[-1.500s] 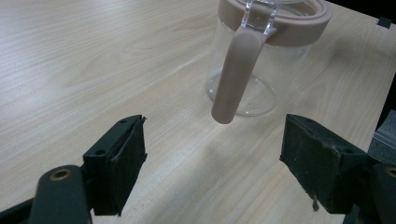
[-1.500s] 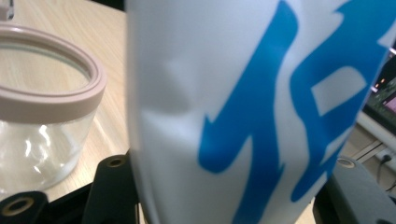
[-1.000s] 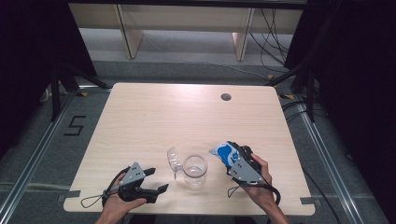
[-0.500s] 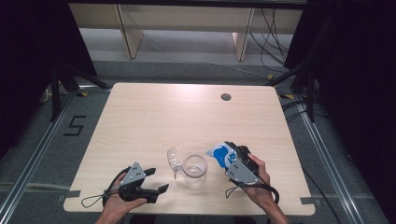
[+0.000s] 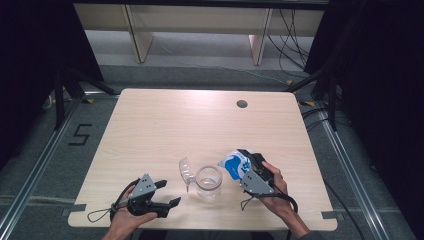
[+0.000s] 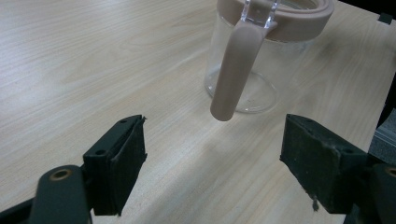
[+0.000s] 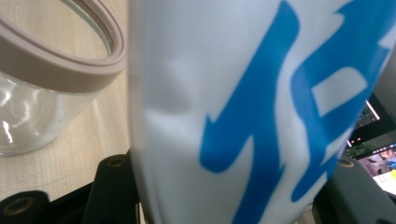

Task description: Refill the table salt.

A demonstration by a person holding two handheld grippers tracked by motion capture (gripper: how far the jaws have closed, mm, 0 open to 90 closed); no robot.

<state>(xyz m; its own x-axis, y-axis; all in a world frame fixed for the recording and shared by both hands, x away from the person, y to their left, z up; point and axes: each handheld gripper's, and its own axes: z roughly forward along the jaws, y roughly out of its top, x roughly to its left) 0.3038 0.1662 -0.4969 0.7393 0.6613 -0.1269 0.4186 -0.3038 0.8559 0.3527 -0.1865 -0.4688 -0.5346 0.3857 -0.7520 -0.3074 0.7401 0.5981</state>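
The glass jar (image 5: 208, 182) stands near the table (image 5: 200, 120)'s front edge — bare wood lies beyond. The right gripper (image 5: 248, 167) clamps a white-and-blue pouch (image 5: 234, 163) just beside the jar's rim; the left gripper (image 5: 167, 192) (jaws apart) faces the jar.

Far half of table (image 5: 200, 120) free. Near edge crowded: jar (image 5: 208, 181), open lid (image 5: 186, 170), pouch (image 5: 234, 165) block between grippers.

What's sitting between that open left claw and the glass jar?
Nothing: in the left gripper view, bare table separates the left gripper from the glass jar.
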